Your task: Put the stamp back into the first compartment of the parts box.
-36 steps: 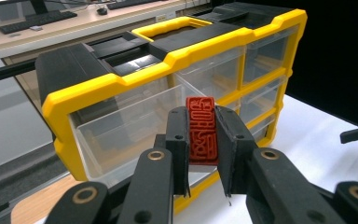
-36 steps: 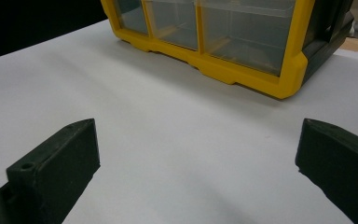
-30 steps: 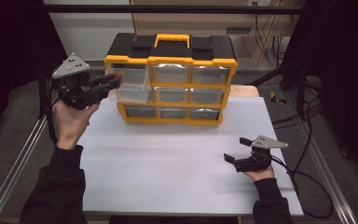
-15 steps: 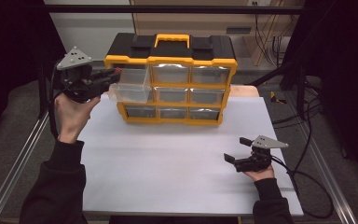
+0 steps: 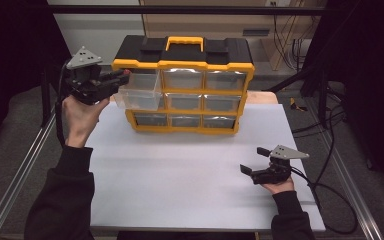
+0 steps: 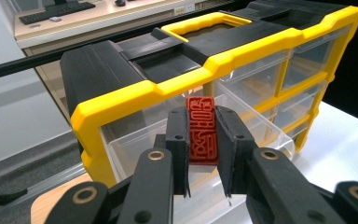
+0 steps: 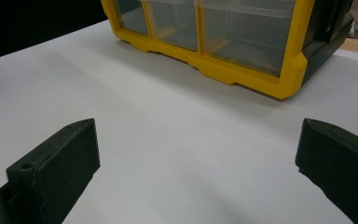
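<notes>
Your left gripper (image 6: 200, 140) is clamped on the red stamp block (image 6: 201, 128), long axis upright, hovering right above the pulled-out top-left drawer (image 5: 139, 90), so it just drops straight down.

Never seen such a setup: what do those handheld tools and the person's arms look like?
Each claw, left and right, is black with two flat jaws, brass-coloured rivets, a grey three-cornered plate on top and a trailing black cable. The person wears dark long sleeves.

Overhead light even on white table (image 5: 190, 165); surroundings dark; soft shadows; slight blur throughout; near jaws defocused.
</notes>
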Motion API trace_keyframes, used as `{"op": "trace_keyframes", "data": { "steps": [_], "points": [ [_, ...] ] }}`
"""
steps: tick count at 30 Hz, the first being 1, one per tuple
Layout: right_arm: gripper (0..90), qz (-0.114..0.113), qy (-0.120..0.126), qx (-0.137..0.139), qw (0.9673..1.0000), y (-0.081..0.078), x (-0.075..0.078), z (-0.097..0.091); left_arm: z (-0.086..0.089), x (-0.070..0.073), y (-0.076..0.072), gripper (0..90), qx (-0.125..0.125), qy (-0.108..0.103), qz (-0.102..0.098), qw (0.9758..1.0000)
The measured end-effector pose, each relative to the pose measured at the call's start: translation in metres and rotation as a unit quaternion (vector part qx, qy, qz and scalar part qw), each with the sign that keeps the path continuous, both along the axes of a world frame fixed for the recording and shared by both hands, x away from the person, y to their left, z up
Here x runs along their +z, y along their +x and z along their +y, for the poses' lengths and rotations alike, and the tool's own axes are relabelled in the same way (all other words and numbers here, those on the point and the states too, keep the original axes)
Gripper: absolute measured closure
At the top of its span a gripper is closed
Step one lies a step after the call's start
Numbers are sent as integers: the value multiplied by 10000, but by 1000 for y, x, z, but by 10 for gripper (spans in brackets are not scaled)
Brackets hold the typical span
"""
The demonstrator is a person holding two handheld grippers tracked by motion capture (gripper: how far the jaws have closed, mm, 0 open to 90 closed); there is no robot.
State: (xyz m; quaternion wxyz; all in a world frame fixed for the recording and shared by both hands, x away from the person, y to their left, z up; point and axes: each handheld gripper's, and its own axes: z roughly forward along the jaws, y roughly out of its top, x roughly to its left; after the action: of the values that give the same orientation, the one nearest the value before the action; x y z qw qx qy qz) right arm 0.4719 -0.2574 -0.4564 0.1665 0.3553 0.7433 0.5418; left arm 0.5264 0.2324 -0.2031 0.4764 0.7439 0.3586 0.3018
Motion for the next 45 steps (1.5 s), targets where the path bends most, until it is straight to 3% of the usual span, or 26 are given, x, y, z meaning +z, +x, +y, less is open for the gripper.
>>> {"op": "trace_keyframes", "data": {
  "steps": [16, 45],
  "points": [
    [2, -4, -2, 5, 10000, 0, 0, 0, 0, -11, 18, 760, 111, 94, 171, 9997],
    [2, 1, 7, 9, 10000, 0, 0, 0, 0, -25, 31, 756, 241, 241, 477, 9983]
  ]
}}
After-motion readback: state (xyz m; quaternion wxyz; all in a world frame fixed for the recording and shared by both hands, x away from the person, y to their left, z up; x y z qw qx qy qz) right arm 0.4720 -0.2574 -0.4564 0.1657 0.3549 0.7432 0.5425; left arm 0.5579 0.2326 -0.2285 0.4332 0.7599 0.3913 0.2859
